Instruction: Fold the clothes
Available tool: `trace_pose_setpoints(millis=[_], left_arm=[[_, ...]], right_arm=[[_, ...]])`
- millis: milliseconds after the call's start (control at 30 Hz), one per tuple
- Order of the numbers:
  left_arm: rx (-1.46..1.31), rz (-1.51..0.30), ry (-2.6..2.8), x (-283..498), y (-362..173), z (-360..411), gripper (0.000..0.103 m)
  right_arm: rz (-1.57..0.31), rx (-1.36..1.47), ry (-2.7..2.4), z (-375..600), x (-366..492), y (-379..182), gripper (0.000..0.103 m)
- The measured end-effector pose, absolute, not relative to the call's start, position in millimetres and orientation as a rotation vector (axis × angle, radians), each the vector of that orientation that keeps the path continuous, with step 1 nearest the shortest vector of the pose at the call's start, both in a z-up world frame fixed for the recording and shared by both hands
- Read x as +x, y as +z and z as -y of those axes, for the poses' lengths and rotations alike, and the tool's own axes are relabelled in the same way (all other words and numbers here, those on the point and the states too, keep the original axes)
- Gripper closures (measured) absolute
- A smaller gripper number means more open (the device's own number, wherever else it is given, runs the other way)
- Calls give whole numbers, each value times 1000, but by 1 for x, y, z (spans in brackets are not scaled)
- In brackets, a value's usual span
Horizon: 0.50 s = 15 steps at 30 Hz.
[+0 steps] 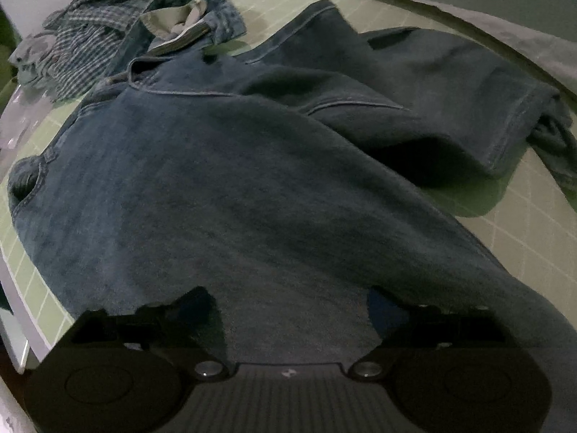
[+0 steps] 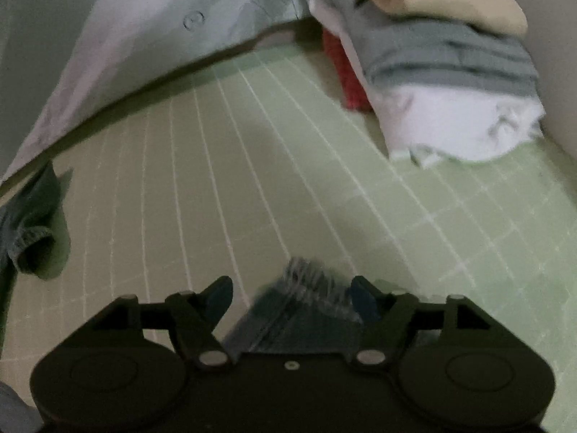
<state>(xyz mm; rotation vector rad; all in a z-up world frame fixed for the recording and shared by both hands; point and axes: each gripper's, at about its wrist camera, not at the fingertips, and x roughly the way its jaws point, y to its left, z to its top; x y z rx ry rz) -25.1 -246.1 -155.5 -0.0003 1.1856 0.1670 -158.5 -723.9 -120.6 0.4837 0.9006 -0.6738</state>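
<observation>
A pair of dark blue jeans [image 1: 223,180] lies spread over the green gridded mat [image 1: 523,231], one leg folded across towards the right. My left gripper [image 1: 292,306] stands open just above the denim, which fills the gap between its fingers. In the right wrist view, a blurred frayed denim hem [image 2: 306,306] sits between the jaws of my right gripper [image 2: 292,294]. These jaws are open; the hem lies near the right finger [image 2: 364,296], and the left finger is apart from it. Another hem end [image 2: 32,238] of the jeans shows at the left edge.
A heap of plaid shirts [image 1: 86,39] and a second denim garment [image 1: 187,18] lie at the mat's far left. A stack of folded clothes [image 2: 443,83], beige, grey, white and red, stands at the far right. Pale cloth [image 2: 144,36] borders the mat's far edge.
</observation>
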Motion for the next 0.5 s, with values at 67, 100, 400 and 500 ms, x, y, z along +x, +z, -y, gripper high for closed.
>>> trace_pose_setpoints(millis=[67,100,400,500], left_arm=[[-12,-1192,181,-23,-157,244,0],[-24,-1193,182,-23,-157,243,0],[-96,-1186,179,-23,-158,238,0],[-95,-1180,178,-22,-157,240,0]], right_arm=[[-917,452,-675,717,-156,-123,26],[-934,430,-674,714,-155,-124,26],[-1001,349,-686,707,-145,-130,19],[-994,352,-699,707,-145,-129,26]])
